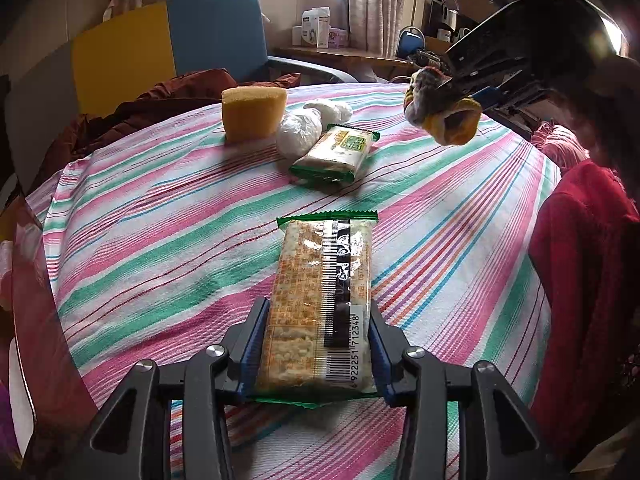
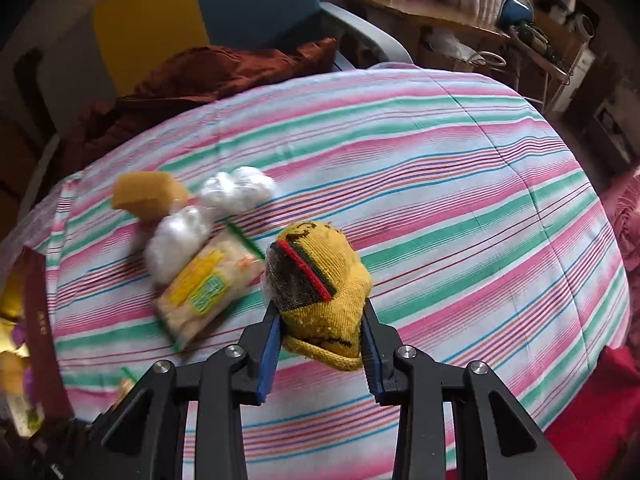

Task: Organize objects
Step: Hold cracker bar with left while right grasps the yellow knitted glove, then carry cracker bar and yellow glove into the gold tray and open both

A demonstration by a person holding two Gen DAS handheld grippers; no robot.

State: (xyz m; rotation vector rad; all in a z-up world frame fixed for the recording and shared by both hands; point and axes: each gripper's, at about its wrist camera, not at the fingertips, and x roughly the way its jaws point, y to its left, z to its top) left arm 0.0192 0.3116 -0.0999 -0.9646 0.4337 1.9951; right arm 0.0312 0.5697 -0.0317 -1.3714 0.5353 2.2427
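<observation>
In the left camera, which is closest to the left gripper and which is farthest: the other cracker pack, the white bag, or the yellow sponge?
From the left gripper:
1. Second cracker pack, mid-table, slightly right.
2. White plastic bag, just behind it, touching its left.
3. Yellow sponge, farthest back, left.

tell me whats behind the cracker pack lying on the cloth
Two white bags and a yellow sponge sit behind the cracker pack. The nearer bag touches it; anything behind the sponge is hidden.

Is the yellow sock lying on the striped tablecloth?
No, the right claw grips the yellow sock and holds it up above the striped tablecloth.
</observation>
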